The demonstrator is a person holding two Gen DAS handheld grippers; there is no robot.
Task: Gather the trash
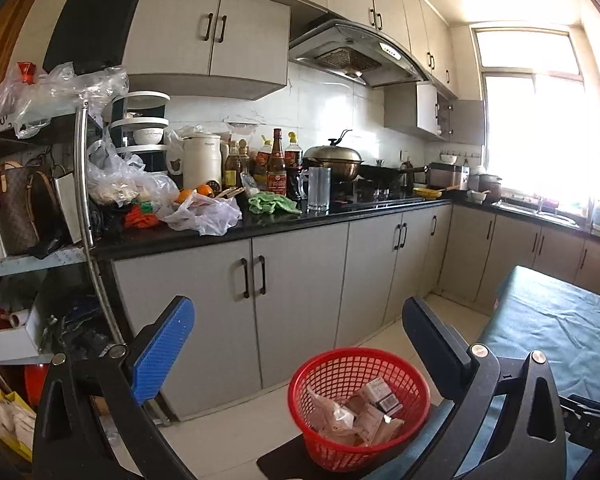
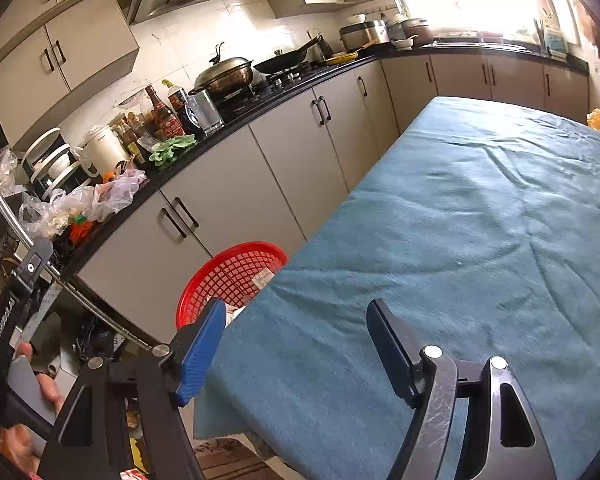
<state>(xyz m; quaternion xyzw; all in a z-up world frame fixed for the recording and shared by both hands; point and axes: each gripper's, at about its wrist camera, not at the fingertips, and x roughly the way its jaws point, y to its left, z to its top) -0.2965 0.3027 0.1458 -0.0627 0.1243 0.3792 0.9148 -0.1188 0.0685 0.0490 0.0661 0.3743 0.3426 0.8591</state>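
Observation:
A red mesh basket (image 1: pixel 360 408) stands on the floor beside the table and holds several crumpled wrappers and small cartons (image 1: pixel 364 412). My left gripper (image 1: pixel 296 328) hangs open and empty above and just behind it. In the right wrist view the basket (image 2: pixel 232 276) is partly hidden behind the table's near corner. My right gripper (image 2: pixel 296 336) is open and empty over the blue-green tablecloth (image 2: pixel 460 240). The left gripper's body (image 2: pixel 16 312) shows at the left edge of that view.
A black counter (image 1: pixel 300 220) with grey cabinets runs along the wall, loaded with plastic bags (image 1: pixel 204 212), bottles, a glass mug, a green cloth and a wok. A cluttered metal rack (image 1: pixel 40 200) stands at the left. The cloth-covered table (image 1: pixel 560 320) is at the right.

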